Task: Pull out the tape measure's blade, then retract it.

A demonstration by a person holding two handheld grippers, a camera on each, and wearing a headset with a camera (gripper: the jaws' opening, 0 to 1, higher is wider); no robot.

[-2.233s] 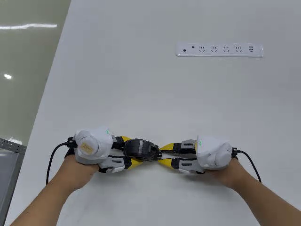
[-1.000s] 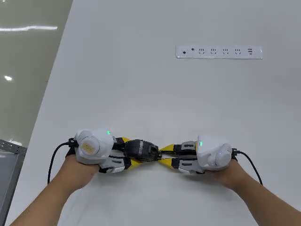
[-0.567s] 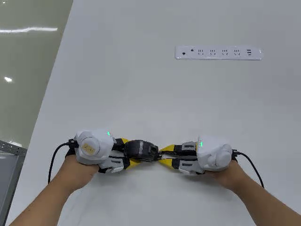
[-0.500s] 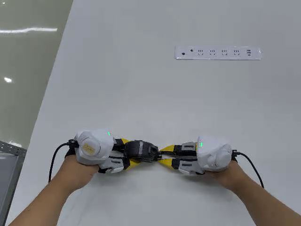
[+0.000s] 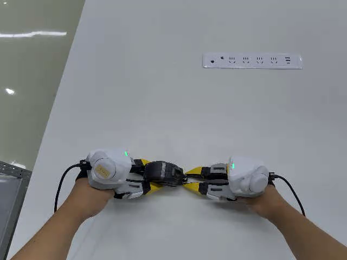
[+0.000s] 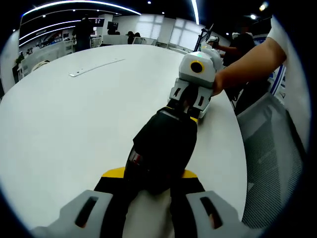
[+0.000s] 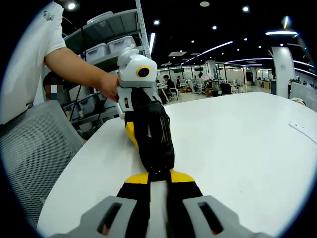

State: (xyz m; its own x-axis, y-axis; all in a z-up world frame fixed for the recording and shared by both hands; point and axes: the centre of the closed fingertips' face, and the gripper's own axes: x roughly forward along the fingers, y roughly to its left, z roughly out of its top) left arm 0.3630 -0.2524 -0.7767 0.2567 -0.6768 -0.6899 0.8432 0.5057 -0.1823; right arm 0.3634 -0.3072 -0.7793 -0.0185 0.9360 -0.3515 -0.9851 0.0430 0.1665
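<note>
**Tape measure gripped at both ends, blade not yet out**

The tape measure (image 5: 162, 173) lies between the two grippers, over the white table (image 5: 162, 97). The left gripper (image 5: 150, 174) is clamped on its dark case, jaws spread only as wide as the case. The right gripper (image 5: 187, 177) faces it, jaws nearly together at the case's mouth, apparently pinching the blade's tip. No blade shows between them. To pull well, hold the case steady and draw the right gripper straight away, in line with the mouth, keeping the pinch firm.

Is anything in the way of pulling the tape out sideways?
No, nothing visible. The left gripper grips the tape measure, the right gripper pinches its end, and the power strip lies far back on the table.
</note>
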